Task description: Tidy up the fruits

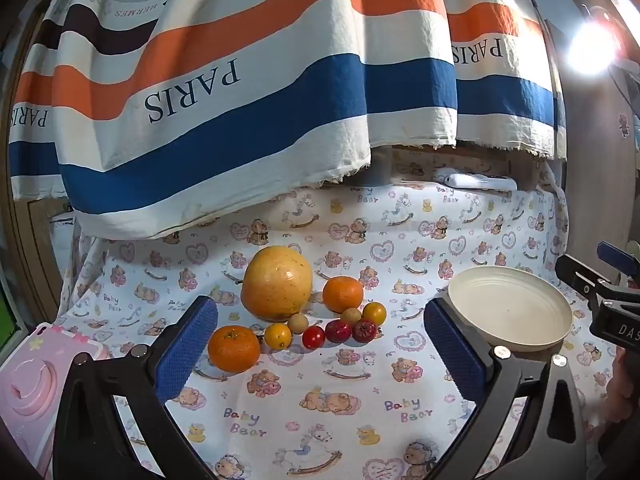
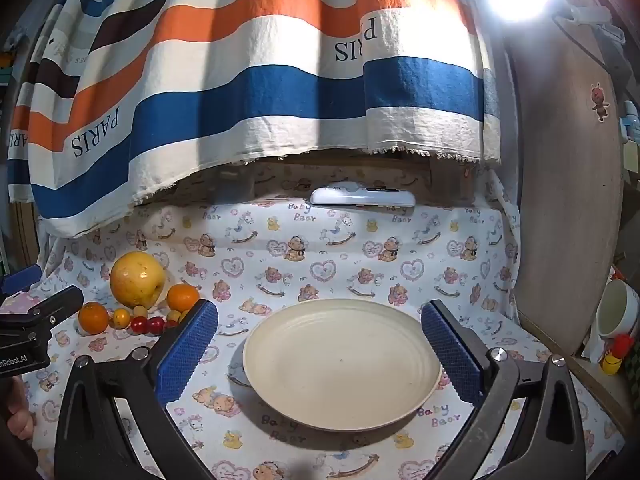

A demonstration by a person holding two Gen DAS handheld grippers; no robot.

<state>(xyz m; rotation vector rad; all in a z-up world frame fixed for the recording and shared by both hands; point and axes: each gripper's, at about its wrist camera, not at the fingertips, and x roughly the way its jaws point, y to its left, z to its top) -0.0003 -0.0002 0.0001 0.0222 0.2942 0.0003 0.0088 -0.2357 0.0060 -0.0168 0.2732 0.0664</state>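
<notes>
Fruit pile (image 1: 304, 312) sits mid-frame in the left wrist view, all bunched on the bear-print cloth (image 1: 340, 408): big yellow grapefruit (image 1: 277, 282) at the back, one orange (image 1: 343, 294) to its right, another orange (image 1: 233, 349) lower left, then a row of small stuff, incl. a red tomato (image 1: 313, 337). Cream plate (image 2: 340, 364) is empty, center of the right wrist view, well apart from the fruit.

Looks like step one, nothing moved yet imo. Left gripper (image 1: 332, 344) is spread wide w/ nothing in it; right gripper (image 2: 320, 344) is also wide, empty, framing the plate. Next move prob needs the left to drop on one fruit w/o nudging neighbors, they're touching.

Room: plenty of bare cloth btw pile and plate. Striped curtain (image 1: 248, 92) hangs across the top, pink case (image 1: 28, 384) lower left.
</notes>
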